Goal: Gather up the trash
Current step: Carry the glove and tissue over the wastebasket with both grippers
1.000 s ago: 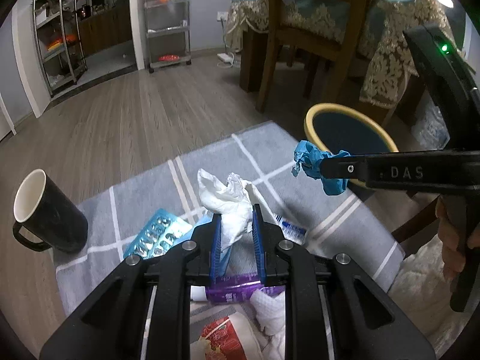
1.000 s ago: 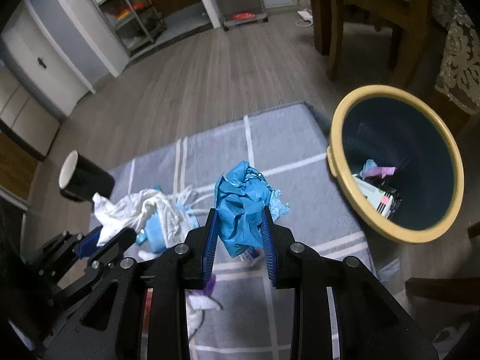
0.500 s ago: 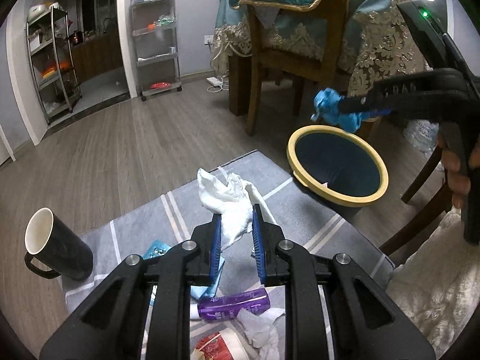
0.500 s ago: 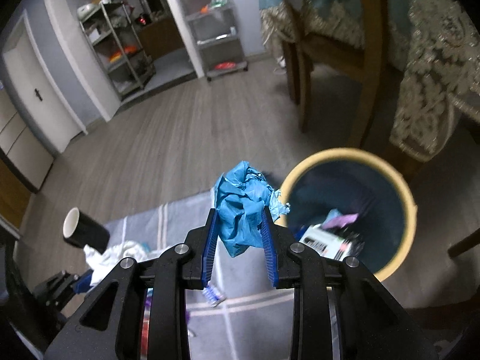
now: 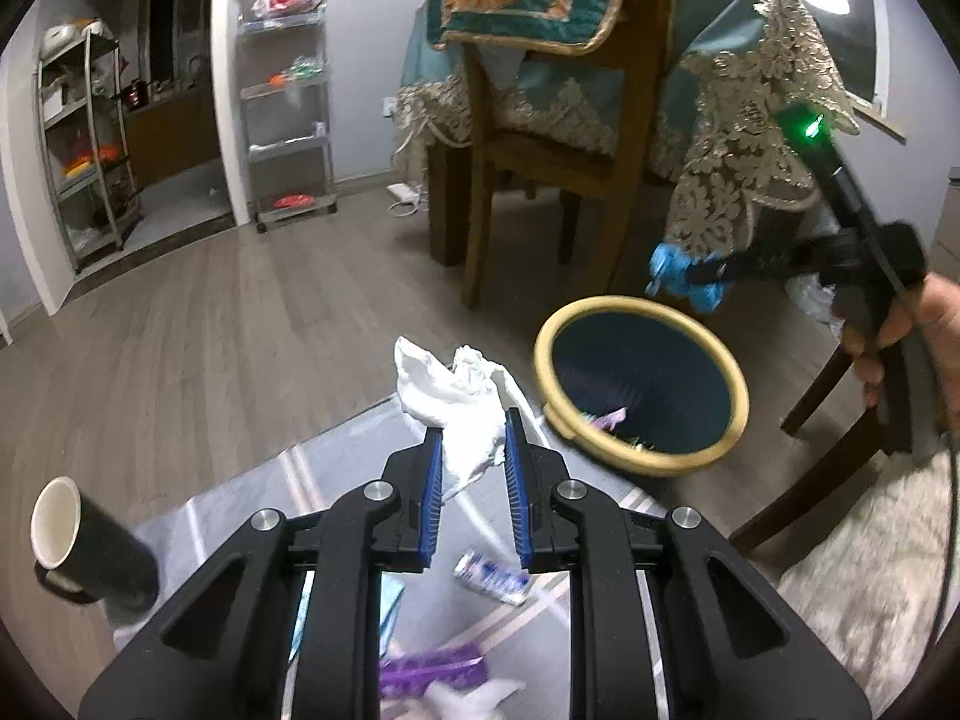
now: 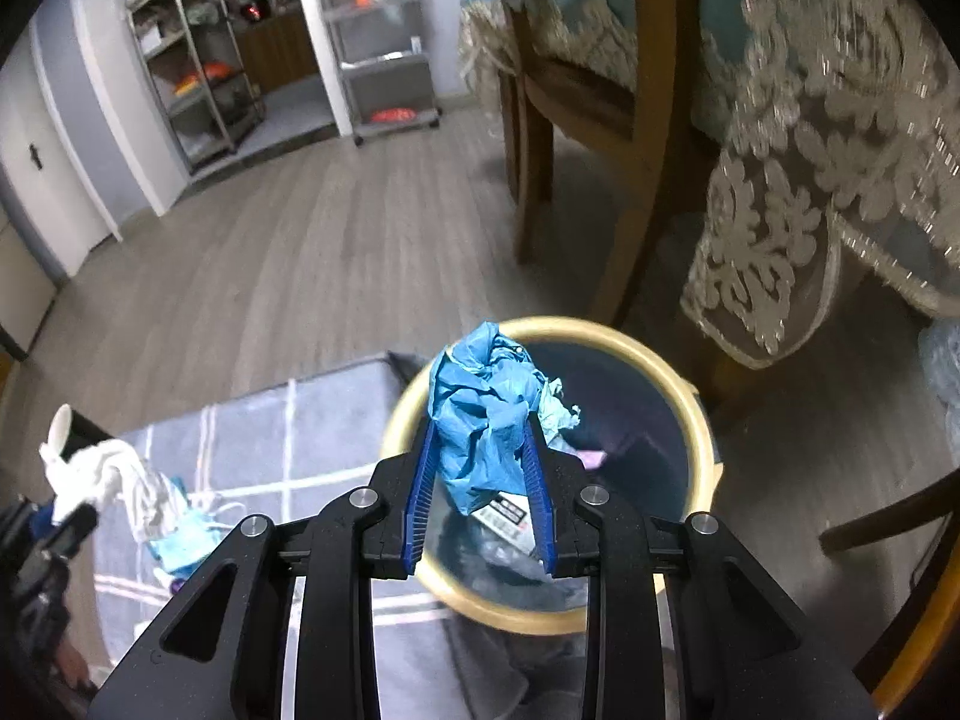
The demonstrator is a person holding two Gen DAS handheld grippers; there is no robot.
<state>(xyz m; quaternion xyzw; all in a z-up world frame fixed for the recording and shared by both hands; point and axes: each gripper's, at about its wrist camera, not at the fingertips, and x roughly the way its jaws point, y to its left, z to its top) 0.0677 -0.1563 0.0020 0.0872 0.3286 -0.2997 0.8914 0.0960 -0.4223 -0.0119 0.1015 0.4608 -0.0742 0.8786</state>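
Observation:
My right gripper [image 6: 479, 429] is shut on a crumpled blue wad [image 6: 485, 414] and holds it over the yellow-rimmed dark bin [image 6: 699, 420]. From the left wrist view the blue wad [image 5: 681, 276] hangs just beyond the far rim of the bin [image 5: 738, 390]. My left gripper [image 5: 474, 426] is shut on a crumpled white tissue [image 5: 456, 399], lifted above the grey checked rug [image 5: 336, 468], left of the bin. The tissue also shows in the right wrist view [image 6: 102, 468].
A black mug [image 5: 84, 546] stands at the rug's left edge. A small tube [image 5: 492, 579], a purple wrapper [image 5: 429, 669] and a blue face mask [image 6: 180, 540] lie on the rug. A wooden chair [image 5: 540, 150] and a draped table [image 6: 840, 120] stand behind the bin.
Both grippers rose and moved toward the bin. The right one carried the blue wad from beside the bin to over its opening. The left one lifted the white tissue higher off the rug.

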